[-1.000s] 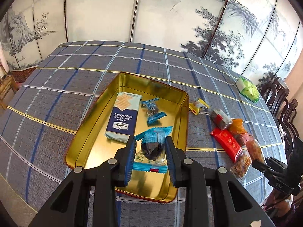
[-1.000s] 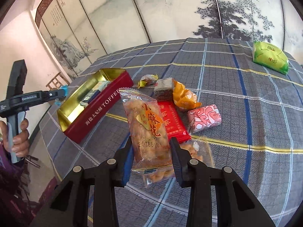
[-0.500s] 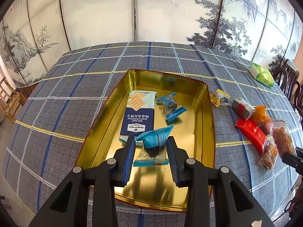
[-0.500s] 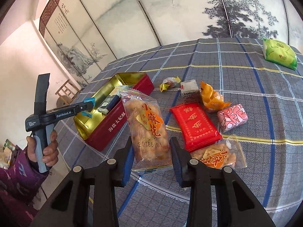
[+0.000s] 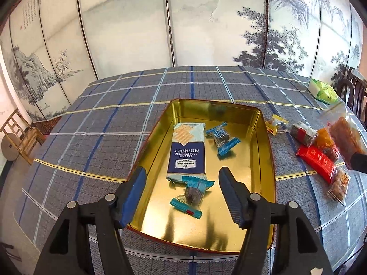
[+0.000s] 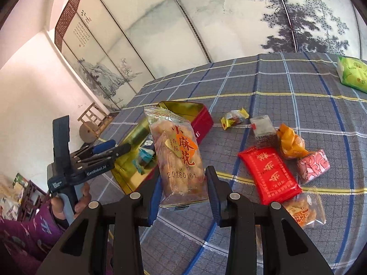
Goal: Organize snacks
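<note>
Snacks go into the gold tin (image 5: pixel 263 151), so my right tongs (image 6: pixel 183 191) grip the fried-twist packet (image 6: pixel 179 158) by its lower end, upright above the bench (image 6: pixel 298 87) beside the tin. My left tongs (image 5: pixel 181 192) gape empty over a blue-wrapped candy (image 5: pixel 192 193) lying inside near the soda crackers (image 5: pixel 187 151); I judge that candy delivered.

- Your fried-twist packet (image 6: pixel 177 158) hides much of the gold tin (image 6: pixel 183 108) and the snacks inside it.
- The green packet (image 6: pixel 353 73) runs off the right edge.
- In the left wrist view, the held packet is blurred, and your right gripper (image 5: pixel 359 161) barely shows.
</note>
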